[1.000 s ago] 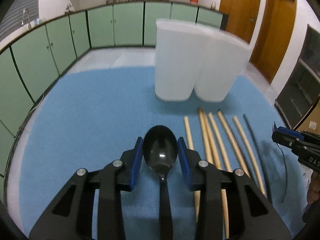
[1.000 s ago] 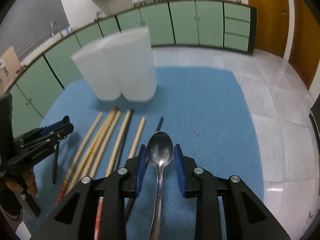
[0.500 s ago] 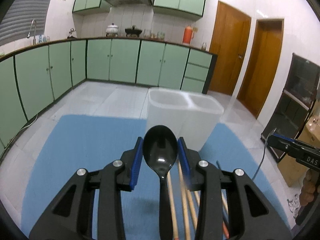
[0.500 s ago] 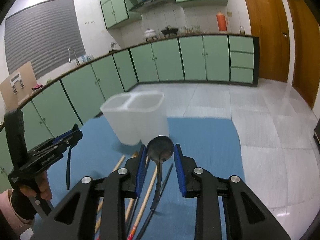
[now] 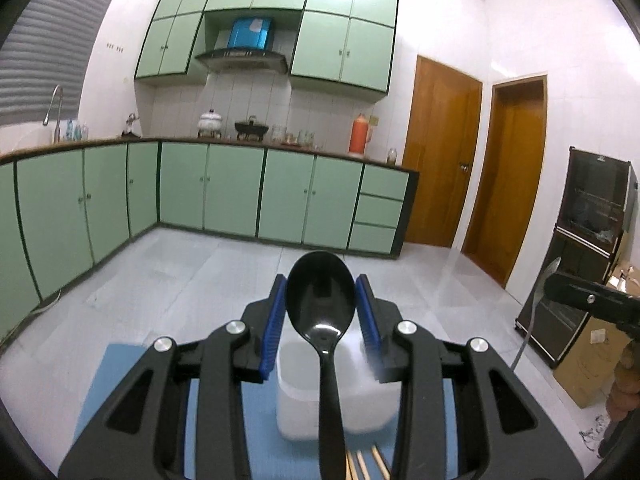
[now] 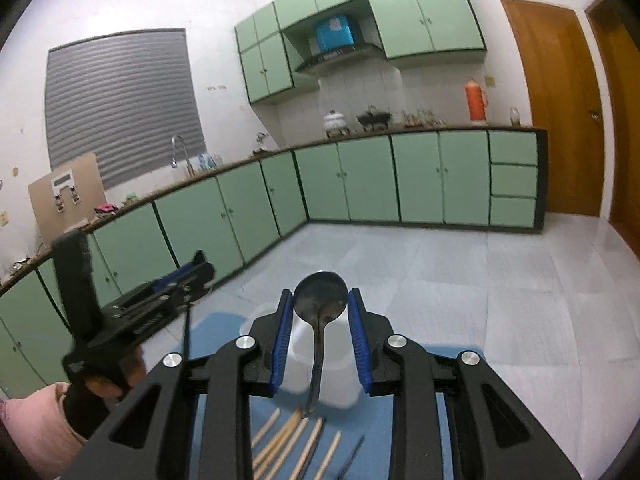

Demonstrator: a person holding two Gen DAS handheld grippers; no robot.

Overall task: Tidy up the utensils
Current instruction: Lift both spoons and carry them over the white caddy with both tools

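Left hand-held gripper (image 5: pixel 321 308) is up in the air, blue pads pinching a black plastic spoon (image 5: pixel 321 304), bowl pointing forward and handle running back under the camera. And the right hand-held gripper (image 6: pixel 319 312) mirrors it, clamped on a metal spoon (image 6: pixel 319 305) whose handle hangs down toward the blue mat (image 6: pixel 400 424). Two spoons in hand, both hovering just above the white two-compartment holder (image 5: pixel 296 400) that stands on the mat-covered tabletop. From the left wrist view the near compartment looks empty; the other one is mostly hidden behind the pads, so no call there.

So where are we? Early, by my read. Neither spoon is in the holder yet, and a row of wooden chopsticks (image 6: pixel 292 440) lies flat on the mat in front of the holder, with a dark thin chopstick (image 6: pixel 352 456) at the right end of the row. What's left, I'd judge: lower each spoon handle-first into a compartment, then gather the chopsticks and stand them in too.
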